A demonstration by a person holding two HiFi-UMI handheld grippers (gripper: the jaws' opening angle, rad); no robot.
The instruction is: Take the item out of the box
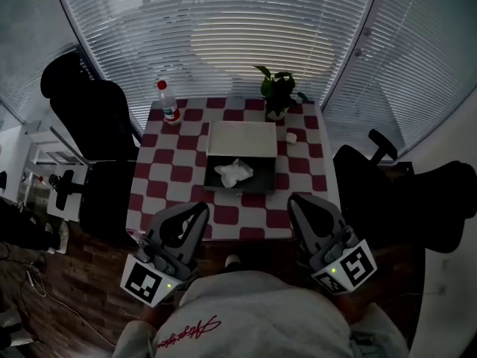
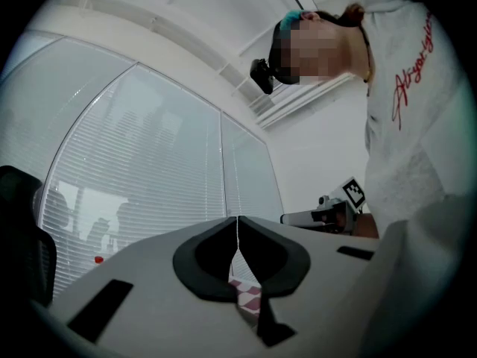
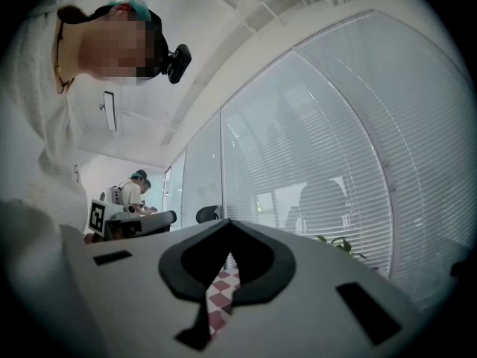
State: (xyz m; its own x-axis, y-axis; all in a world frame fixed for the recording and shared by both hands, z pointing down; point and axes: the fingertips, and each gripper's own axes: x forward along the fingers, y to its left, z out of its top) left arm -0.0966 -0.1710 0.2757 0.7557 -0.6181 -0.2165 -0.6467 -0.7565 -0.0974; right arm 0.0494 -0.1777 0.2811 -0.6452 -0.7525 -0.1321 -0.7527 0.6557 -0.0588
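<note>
One box (image 1: 262,171), open, mid worktop (image 1: 171,176). One item (image 1: 233,172) inside box: white, crumpled, paper-like. One bottle (image 1: 170,103), one plant (image 1: 277,92). Left gripper (image 1: 201,209), right gripper (image 1: 294,200): fingers pressed together, both empty.

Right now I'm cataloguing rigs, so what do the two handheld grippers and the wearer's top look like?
The left gripper and right gripper are grey with black-lined tapering jaws; each carries a white cube with black square markers and a green light. The person wears a pale sweatshirt with red script.
</note>
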